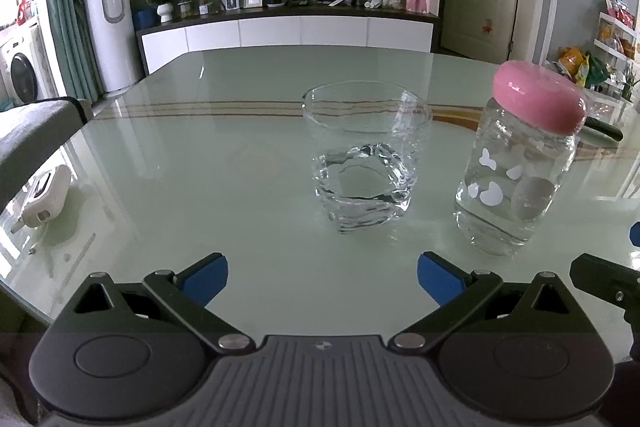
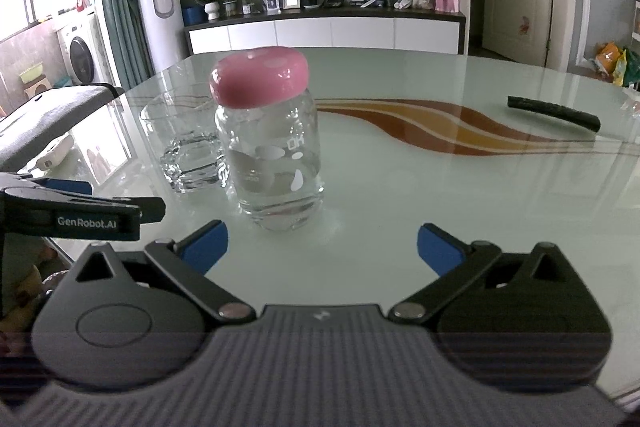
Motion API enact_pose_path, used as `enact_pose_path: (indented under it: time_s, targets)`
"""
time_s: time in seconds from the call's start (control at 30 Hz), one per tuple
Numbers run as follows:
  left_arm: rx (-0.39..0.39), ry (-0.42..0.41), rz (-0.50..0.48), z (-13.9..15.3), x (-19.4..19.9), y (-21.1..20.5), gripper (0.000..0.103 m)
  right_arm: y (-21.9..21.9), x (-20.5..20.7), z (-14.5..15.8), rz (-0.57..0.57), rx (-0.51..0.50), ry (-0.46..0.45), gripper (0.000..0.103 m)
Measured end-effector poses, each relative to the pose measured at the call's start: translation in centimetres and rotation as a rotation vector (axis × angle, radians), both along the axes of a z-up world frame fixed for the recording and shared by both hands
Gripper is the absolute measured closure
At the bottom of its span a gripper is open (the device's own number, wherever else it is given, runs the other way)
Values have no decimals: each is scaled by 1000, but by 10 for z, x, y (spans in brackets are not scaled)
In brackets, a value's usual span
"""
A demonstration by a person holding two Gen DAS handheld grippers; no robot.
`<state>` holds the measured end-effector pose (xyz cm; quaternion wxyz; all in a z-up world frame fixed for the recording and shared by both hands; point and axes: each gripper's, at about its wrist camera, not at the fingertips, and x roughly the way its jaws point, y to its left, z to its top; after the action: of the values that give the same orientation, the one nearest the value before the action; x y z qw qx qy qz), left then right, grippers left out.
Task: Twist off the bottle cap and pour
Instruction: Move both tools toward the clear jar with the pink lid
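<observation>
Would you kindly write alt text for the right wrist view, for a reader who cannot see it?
A clear bottle with its pink cap on stands upright on a glossy table, just ahead of the open right gripper. A glass tumbler sits behind it to the left, and the left gripper shows at the left edge.

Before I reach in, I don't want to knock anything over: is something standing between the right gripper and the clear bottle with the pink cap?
Nothing visible does. The open right gripper faces the clear bottle with the pink cap across bare glass tabletop. The clear drinking glass stands behind the bottle to its left, off that path.
</observation>
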<state>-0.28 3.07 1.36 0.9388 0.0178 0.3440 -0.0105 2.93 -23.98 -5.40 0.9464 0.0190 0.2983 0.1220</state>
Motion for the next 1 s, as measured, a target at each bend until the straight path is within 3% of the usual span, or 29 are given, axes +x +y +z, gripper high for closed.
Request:
enact_pose_path:
  time_s: [0.67,1.0]
  targets:
    - [-35,25,-76,3,-1,-1,1,9,-29,-34,20,-34,-40,0]
    - [-63,29,-256,3,7,-6,1,-9,-47,-41,62,-56,-62,0]
